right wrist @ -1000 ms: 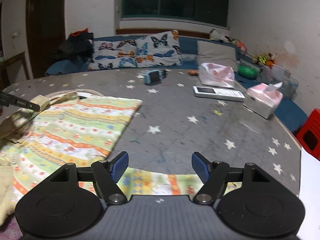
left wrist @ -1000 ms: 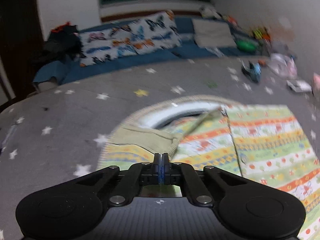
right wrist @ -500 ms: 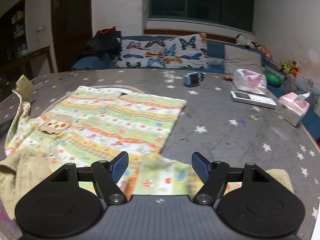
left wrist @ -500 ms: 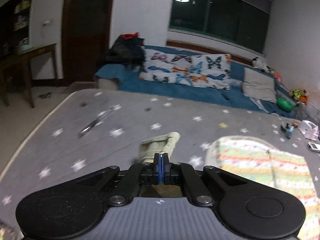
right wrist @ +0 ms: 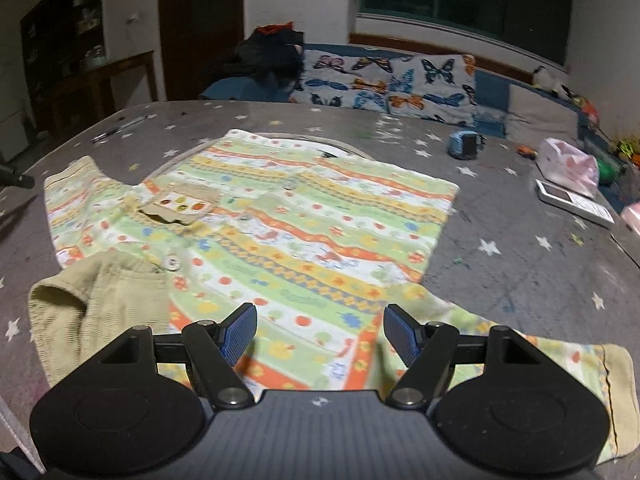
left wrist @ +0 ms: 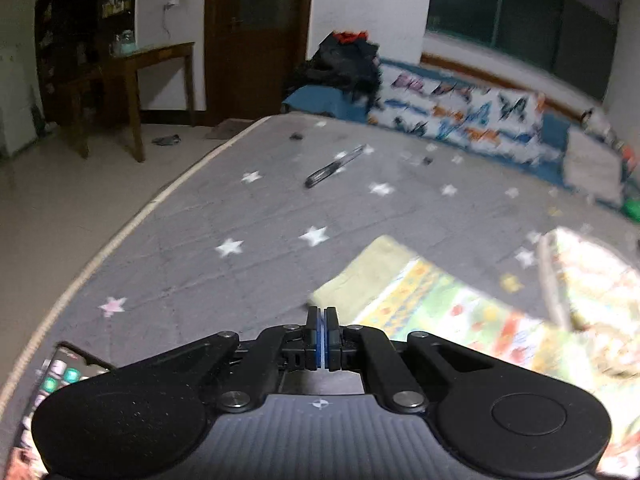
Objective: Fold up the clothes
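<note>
A small striped shirt (right wrist: 304,240) with flower print and a beige collar lies spread on the grey star-print table (right wrist: 520,280). My right gripper (right wrist: 320,334) is open and empty, low over the shirt's near edge. Its right sleeve (right wrist: 560,356) lies by my right finger. My left gripper (left wrist: 321,338) is shut, its tips at the edge of the left sleeve's beige cuff (left wrist: 368,276); I cannot tell whether cloth is pinched between them. The left sleeve (right wrist: 76,188) lies stretched out flat to the left.
A phone (left wrist: 60,376) lies at the table's near left edge. A pen (left wrist: 332,168) lies farther out. A blue toy (right wrist: 464,144), a pink bag (right wrist: 568,164) and a white box (right wrist: 572,200) sit at the right. A sofa with butterfly cushions (right wrist: 384,80) stands behind.
My left gripper swung left and pulled the sleeve cuff outward; the sleeve now lies flat to the left. My right gripper moved back, and more of the shirt now shows.
</note>
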Available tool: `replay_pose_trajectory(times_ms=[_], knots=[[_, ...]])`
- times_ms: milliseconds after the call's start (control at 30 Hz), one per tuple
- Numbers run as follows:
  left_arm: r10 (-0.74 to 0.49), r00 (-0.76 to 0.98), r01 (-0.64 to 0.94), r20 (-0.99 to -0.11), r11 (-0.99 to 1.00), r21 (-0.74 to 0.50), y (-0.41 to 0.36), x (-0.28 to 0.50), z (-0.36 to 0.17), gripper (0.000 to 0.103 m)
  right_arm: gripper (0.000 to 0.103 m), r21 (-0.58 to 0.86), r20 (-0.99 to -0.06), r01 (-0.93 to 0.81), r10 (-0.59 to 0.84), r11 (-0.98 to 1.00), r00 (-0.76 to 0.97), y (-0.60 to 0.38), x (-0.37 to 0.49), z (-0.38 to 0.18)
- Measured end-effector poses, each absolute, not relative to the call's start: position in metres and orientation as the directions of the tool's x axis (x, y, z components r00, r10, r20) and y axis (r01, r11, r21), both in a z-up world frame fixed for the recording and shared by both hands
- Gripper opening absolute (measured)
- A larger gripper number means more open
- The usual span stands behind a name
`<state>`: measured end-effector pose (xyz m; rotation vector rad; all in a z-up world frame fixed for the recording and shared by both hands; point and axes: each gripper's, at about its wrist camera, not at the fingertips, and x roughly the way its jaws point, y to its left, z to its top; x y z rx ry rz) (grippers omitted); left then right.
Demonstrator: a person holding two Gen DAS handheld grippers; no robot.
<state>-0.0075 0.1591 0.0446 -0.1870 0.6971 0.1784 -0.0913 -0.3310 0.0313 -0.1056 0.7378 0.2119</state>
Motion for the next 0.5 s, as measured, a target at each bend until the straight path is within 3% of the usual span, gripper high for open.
replay_pose_trajectory(times_ms=[300, 500], knots=[[-0.213, 0.738, 0.090, -0.640, 0.971, -0.221, 0.067, 0.000, 0.049, 0.004, 0.072, -0.007, -0.699, -0.259, 0.180, 0.966, 0.692, -0.313, -0.085, 0.021], [-0.292, 0.703, 0.236, -0.648, 0.956, -0.174, 0.008, 0.001, 0.032, 0.005, 0.072, -0.003, -0.706, -0.274, 0.192, 0.962, 0.682, -0.315, -0.091, 0.012]])
